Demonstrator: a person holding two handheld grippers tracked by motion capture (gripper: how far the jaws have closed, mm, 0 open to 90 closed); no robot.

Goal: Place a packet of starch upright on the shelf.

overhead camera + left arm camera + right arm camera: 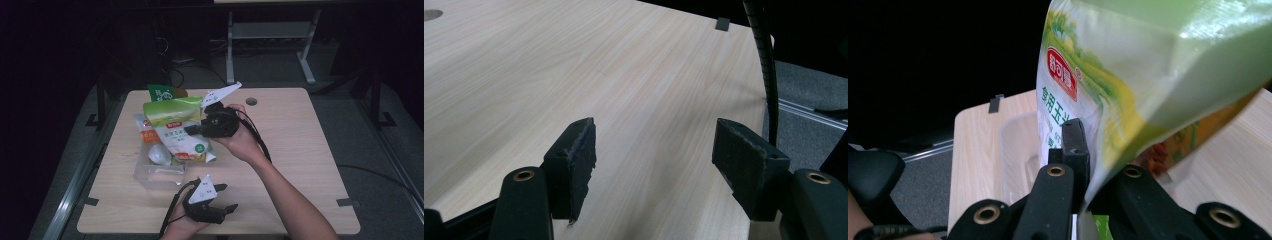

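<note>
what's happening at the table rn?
A person works two hand-held tongs at a wooden table. The right tongs are shut on a green-and-white food pouch, holding it over a clear plastic bin with other packets in it. The left tongs rest near the table's front edge, jaws apart with nothing between them.

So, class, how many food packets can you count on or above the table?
3 at least: a green-and-white packet held by the right tool, an orange one left of it, a dark green one behind. Others may be hidden.
</note>
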